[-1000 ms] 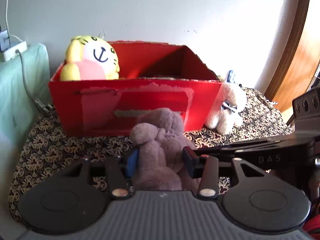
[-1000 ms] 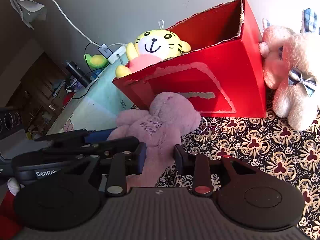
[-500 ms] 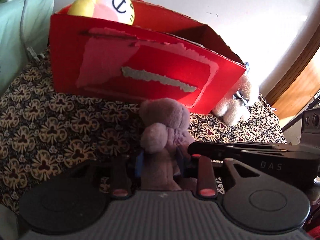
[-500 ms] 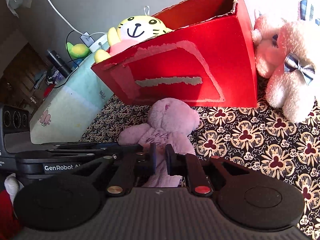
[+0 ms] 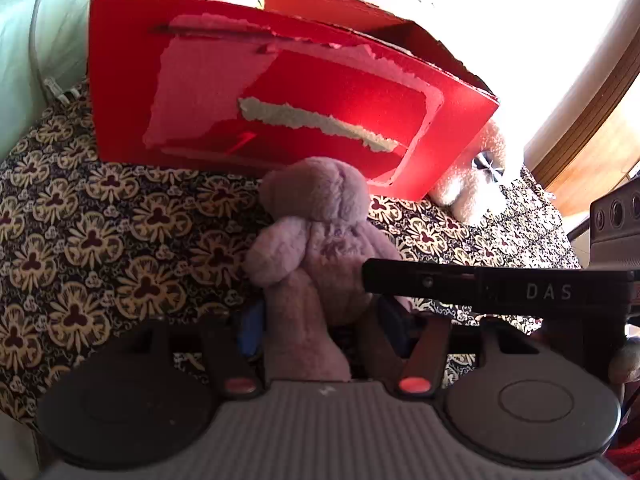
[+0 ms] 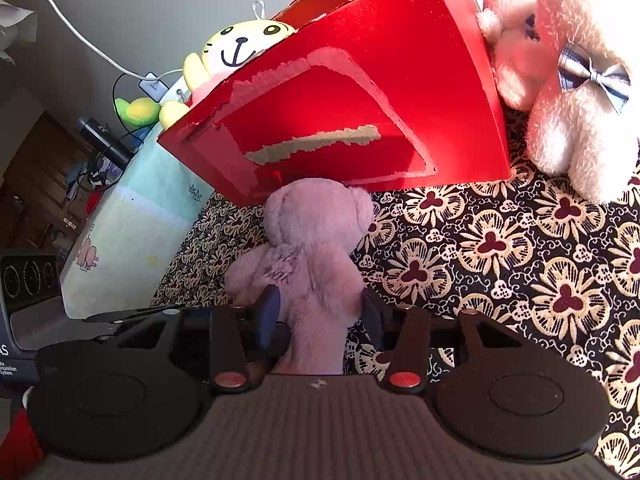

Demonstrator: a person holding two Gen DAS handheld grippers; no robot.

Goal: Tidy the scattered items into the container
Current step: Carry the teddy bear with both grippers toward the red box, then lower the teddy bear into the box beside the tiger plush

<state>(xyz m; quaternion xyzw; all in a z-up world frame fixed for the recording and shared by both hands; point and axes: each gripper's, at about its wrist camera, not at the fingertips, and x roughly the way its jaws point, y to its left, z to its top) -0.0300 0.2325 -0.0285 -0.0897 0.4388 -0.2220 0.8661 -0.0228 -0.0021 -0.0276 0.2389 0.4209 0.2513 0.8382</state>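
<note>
Purple plush bear (image 5: 316, 240): we find it on the floral cloth (image 5: 100, 240), near side of the red box (image 5: 280, 112).
Left gripper (image 5: 320, 328): pinching its leg.
Right gripper (image 6: 320, 320): pinching its body.

Under everything I see a dark floral cloth (image 6: 500, 248), cream flowers with maroon centres, also in my left view (image 5: 100, 240). Pale green cushion (image 5: 20, 60) at the cloth's left edge, a grey cable (image 5: 36, 40) hanging down its face. From my right view the same pale green cushion (image 6: 132, 216) has small pink print low on its side. White charger block (image 6: 154, 84) sits on top of it, white cable (image 6: 72, 20) running up the grey wall (image 6: 160, 0). Just beside the charger, a green-and-yellow object (image 6: 138, 111), too small to identify. Wooden door frame (image 5: 592, 128) at far right of my left view. Dark cluttered furniture (image 6: 48, 184) far left, blurred.
</note>
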